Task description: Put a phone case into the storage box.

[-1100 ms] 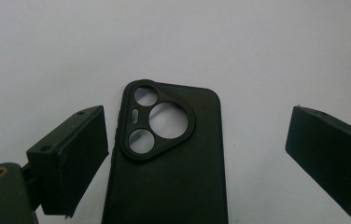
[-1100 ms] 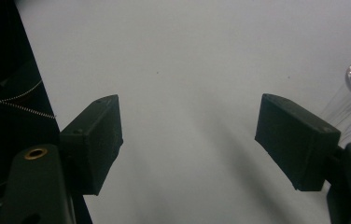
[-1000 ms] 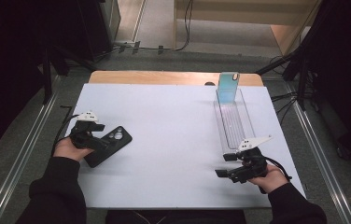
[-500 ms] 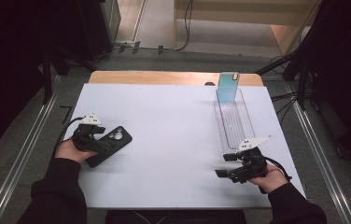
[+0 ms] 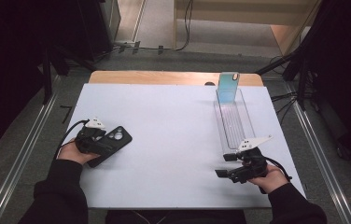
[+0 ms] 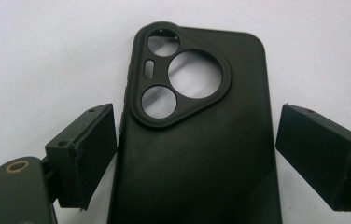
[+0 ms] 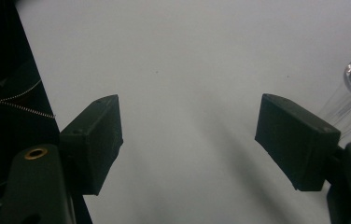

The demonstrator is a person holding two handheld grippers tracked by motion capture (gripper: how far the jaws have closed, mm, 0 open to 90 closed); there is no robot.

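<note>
Nearest, the left gripper (image 6: 197,158) straddles a matte black soft phone case (image 6: 197,140) lying flat on the white table sheet (image 5: 173,140); its jaws have just been closing, with a gap remaining on either side. Best practice: centre, then squeeze evenly. The right gripper (image 5: 232,164) rests open and empty. Farther off lies a clear plastic tray (image 5: 232,123).

On your white table mat (image 5: 173,140) you have a clear plastic tray (image 5: 232,123) lying lengthwise at the right side, and a teal phone case (image 5: 227,88) standing upright at its far end (wooden table edge (image 5: 164,77) behind)
</note>
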